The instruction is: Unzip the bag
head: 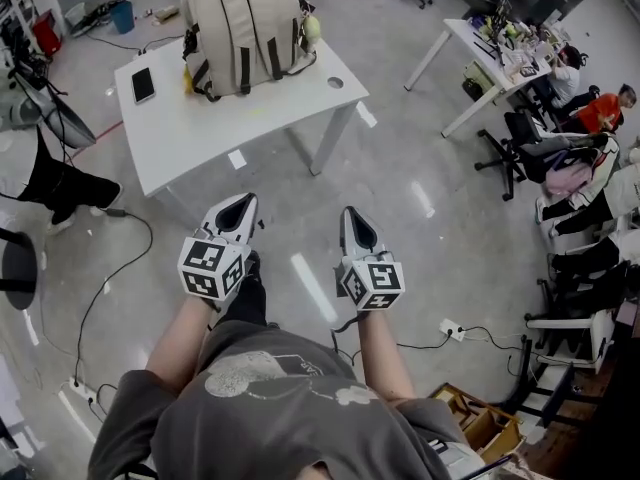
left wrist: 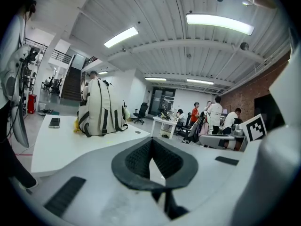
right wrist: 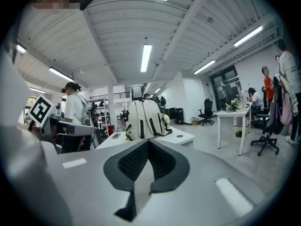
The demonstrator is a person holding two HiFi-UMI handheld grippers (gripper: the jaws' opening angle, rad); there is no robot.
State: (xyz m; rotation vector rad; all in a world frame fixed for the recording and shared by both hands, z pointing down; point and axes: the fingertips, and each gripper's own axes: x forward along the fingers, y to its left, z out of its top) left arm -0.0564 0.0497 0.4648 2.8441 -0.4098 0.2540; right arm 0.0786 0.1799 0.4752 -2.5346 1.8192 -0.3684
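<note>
1. I am looking down on a glossy grey office floor (head: pixel 400 198) with a white counter (head: pixel 200 143) standing ahead of me, well apart from both tools.
2. The bag (head: pixel 243 28), a cream backpack with dark straps, is standing upright at the far end of that counter, zipped as far as I can tell. A phone (head: pixel 143 84) is lying flat to its left, apart from it.
3. The left tool (head: pixel 238 204) is hovering over the floor, short of the counter. Its own view shows the left tool (left wrist: pixel 151 141) with tips meeting and nothing between the pads.
4. The right tool (head: pixel 353 216) is hanging beside it at about the same height. Its own view shows the right tool (right wrist: pixel 148 142) likewise closed and gripping nothing.
5. Only the head view is showing me the cables (head: pixel 110 288) trailing across the floor.
6. Only the left gripper view is showing a dark staircase (left wrist: pixel 71 84) behind the bag (left wrist: pixel 100 108), and people grouped round a far desk (left wrist: pixel 164 124).
7. Only the right gripper view is showing a person in a white shirt (right wrist: pixel 74 108) standing left of the bag (right wrist: pixel 145 119).
</note>
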